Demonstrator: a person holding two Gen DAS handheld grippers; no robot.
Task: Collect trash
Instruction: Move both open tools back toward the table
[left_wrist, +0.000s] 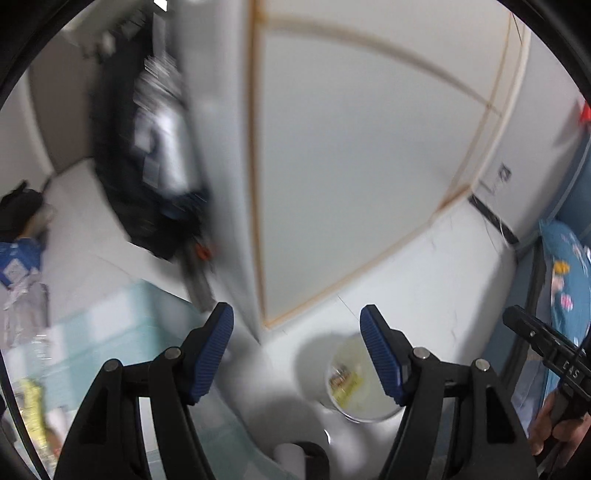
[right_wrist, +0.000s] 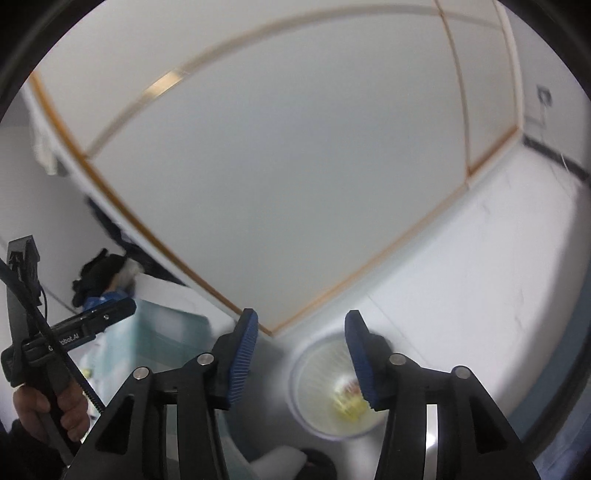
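A white waste bin (left_wrist: 360, 397) stands on the floor by the wardrobe, with yellow wrappers inside; it also shows in the right wrist view (right_wrist: 328, 391). My left gripper (left_wrist: 297, 354) is open and empty above and left of the bin. My right gripper (right_wrist: 301, 360) is open and empty, its right finger over the bin's rim. A yellow wrapper (left_wrist: 31, 406) lies on the glass table at the lower left. Both views are blurred.
A white wardrobe door with wood trim (left_wrist: 351, 166) fills the middle. A glass table (left_wrist: 122, 332) is at the left. Dark clothes (left_wrist: 147, 166) hang at the left. A blue patterned bed cover (left_wrist: 569, 280) is at the right. The other handheld gripper (right_wrist: 74, 332) shows at the left.
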